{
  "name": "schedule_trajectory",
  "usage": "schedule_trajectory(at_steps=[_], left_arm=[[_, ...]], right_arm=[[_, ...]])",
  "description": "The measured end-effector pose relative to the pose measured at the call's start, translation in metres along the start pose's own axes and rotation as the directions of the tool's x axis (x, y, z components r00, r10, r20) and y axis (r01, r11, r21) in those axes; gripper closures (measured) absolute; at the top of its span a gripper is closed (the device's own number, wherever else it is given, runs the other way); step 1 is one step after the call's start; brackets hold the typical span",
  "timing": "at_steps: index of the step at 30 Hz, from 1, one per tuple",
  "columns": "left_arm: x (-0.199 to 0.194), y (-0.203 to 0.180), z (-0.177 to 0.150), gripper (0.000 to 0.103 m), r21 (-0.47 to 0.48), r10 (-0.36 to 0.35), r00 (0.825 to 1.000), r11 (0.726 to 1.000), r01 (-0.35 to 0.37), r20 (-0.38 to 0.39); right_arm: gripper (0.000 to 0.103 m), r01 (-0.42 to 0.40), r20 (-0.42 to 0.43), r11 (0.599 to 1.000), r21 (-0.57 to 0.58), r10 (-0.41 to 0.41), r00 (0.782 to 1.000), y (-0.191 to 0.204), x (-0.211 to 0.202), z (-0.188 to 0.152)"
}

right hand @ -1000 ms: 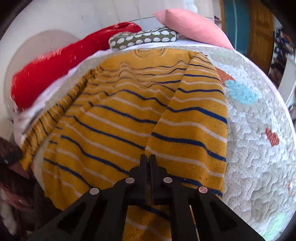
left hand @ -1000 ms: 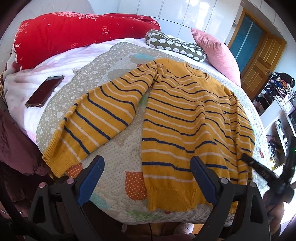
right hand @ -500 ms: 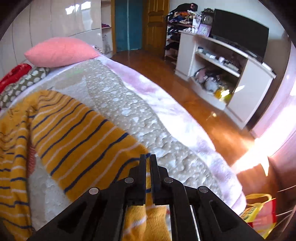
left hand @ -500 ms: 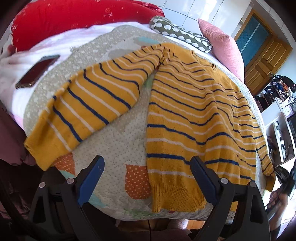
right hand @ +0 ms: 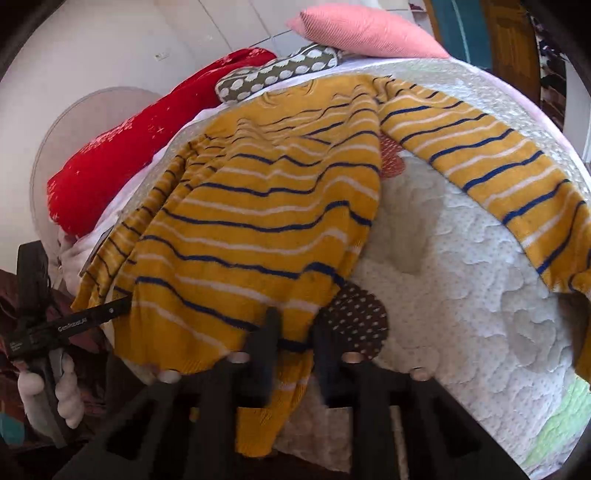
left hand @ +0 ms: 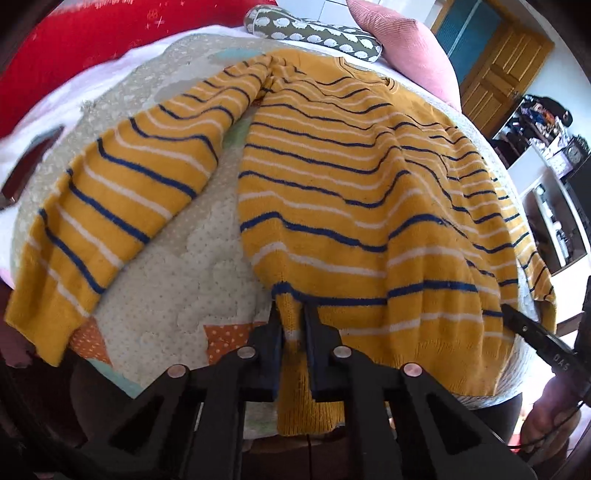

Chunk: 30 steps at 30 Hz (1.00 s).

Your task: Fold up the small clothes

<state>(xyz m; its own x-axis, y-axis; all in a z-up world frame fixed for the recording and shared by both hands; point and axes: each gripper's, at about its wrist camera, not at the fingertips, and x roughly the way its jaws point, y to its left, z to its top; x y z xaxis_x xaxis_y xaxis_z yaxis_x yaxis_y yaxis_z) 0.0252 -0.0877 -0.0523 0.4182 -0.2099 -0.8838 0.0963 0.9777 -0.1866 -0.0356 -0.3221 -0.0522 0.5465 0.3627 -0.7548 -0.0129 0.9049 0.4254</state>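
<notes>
Yellow sweater (left hand: 332, 192) with navy and white stripes lies flat, front up, on the bed's quilt (left hand: 177, 295), neck toward the pillows, hem at the near edge. Left gripper (left hand: 293, 332) has its fingers clamped on the hem's left corner; knit is pinched between the pads and bunches up in a ridge there. Right gripper (right hand: 293, 343) sits at the hem's other corner; its fingers have just been opening a little and stand narrow with a strip of hem hanging down between them, but motion blur means I can't tell if the pads press on it. One sleeve is spread out diagonally on the quilt on the left-gripper side, cuff near the bed edge; the other sleeve runs out on the far side, cuff drooping over the edge. Red blanket (left hand: 92, 33), grey-green spotted pillow (left hand: 314, 33) and pink pillow (left hand: 402, 40) sit behind the collar. A dark phone (left hand: 29, 162) lies on the white sheet beside the near sleeve, blurred. A hand (right hand: 55, 391) grips the left gripper's handle at the edge of the right wrist view.
</notes>
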Motion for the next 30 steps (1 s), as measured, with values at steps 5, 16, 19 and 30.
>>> schedule_trajectory(at_steps=[5, 16, 19, 30], left_arm=[[-0.028, 0.003, -0.006, 0.100, 0.016, 0.060, 0.998, 0.998, -0.061, 0.024], [-0.034, 0.030, -0.026, 0.087, -0.057, 0.041, 0.999, 0.998, -0.041, 0.002], [-0.056, 0.033, -0.021, 0.074, -0.024, 0.053, 0.997, 0.998, -0.051, 0.062], [-0.055, 0.012, 0.027, 0.049, -0.006, 0.046, 0.988, 0.999, -0.046, 0.150]], right_arm=[[0.094, 0.034, 0.042, 0.999, 0.031, -0.035, 0.998, -0.009, -0.032, -0.007], [0.088, -0.016, 0.048, 0.986, 0.165, 0.009, 0.999, -0.061, -0.060, -0.020], [0.087, 0.035, 0.095, 0.989, 0.141, -0.048, 0.994, -0.065, -0.077, -0.014], [0.054, 0.204, 0.150, 0.967, 0.151, -0.226, 0.963, -0.086, -0.079, 0.043]])
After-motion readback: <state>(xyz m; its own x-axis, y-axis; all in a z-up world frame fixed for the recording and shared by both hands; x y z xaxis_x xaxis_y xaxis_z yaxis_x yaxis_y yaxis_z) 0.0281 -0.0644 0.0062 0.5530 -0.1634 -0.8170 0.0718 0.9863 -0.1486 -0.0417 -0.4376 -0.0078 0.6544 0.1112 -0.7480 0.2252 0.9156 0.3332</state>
